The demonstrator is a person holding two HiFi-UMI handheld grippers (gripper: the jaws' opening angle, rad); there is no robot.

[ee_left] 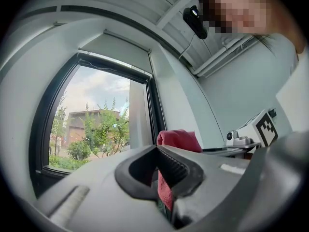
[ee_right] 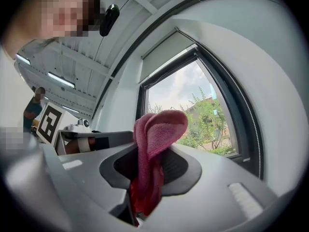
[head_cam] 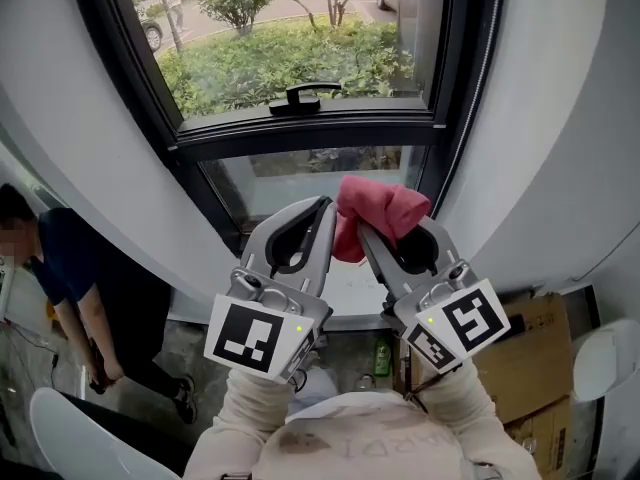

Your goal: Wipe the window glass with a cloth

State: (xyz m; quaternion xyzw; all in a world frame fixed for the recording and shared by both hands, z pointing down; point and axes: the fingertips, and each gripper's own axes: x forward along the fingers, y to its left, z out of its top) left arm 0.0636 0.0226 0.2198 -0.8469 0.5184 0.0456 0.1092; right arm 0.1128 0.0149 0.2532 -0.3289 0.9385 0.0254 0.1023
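Observation:
A pink-red cloth (head_cam: 378, 208) is bunched in my right gripper (head_cam: 392, 224), which is shut on it. One fold sticks up past the jaws and the rest hangs down between them (ee_right: 147, 178). My left gripper (head_cam: 322, 206) is held close beside it on the left, its jaws shut with nothing between them. Both point at the black-framed window, just in front of its lower glass pane (head_cam: 300, 178). In the left gripper view the cloth (ee_left: 177, 138) shows beyond the shut jaws of the left gripper (ee_left: 157, 149). In the right gripper view the cloth (ee_right: 159, 129) fills the right gripper (ee_right: 145, 151).
A black window handle (head_cam: 300, 96) sits on the sash above the lower pane. Grey wall panels flank the window. A person in a dark shirt (head_cam: 60, 268) stands at the left. Cardboard boxes (head_cam: 530, 368) and a green bottle (head_cam: 382, 356) are on the floor below.

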